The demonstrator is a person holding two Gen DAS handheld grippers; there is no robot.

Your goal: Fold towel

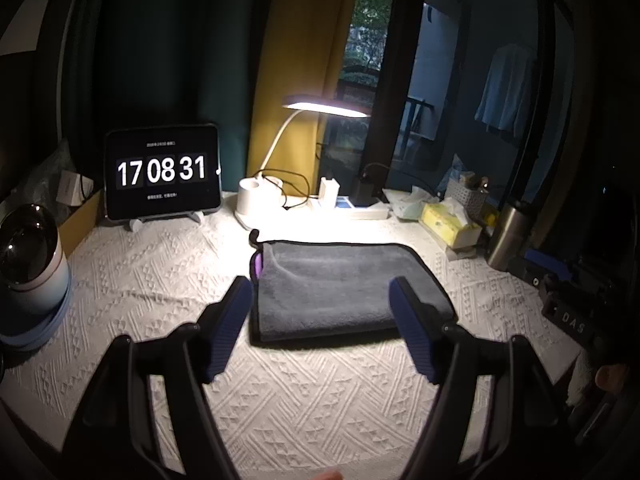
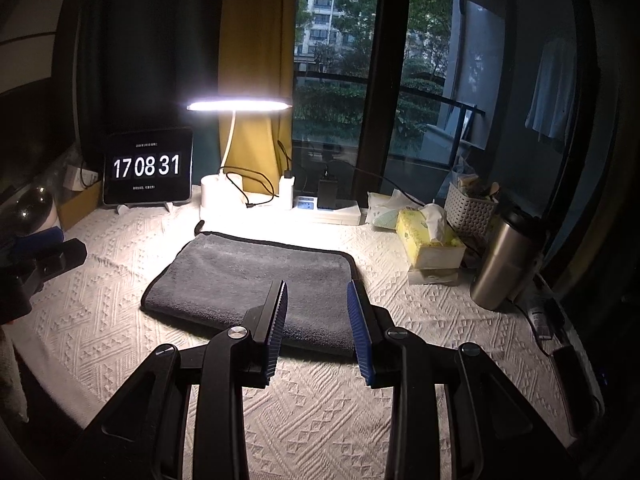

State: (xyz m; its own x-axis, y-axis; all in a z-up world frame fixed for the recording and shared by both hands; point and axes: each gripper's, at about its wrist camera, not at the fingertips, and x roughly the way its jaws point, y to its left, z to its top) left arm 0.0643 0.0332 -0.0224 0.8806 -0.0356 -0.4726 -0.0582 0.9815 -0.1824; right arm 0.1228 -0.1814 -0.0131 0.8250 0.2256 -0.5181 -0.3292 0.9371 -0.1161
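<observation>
Left wrist view: the left gripper (image 1: 320, 312) stood spread wide and empty above the white textured tablecloth (image 1: 160, 280). The grey towel (image 1: 340, 284), already folded, lay flat ahead, under the desk lamp (image 1: 324, 106).

Right wrist view: the right gripper (image 2: 317, 316) was parted, holding nothing, over the towel's (image 2: 248, 276) near edge. A tissue box (image 2: 428, 236) sat to its right.

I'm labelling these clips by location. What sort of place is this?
Probably a home desk by a balcony window: a lit desk lamp, a tablet clock, a tissue box, and laundry hanging outside. A grey towel lies folded on the tablecloth.
</observation>
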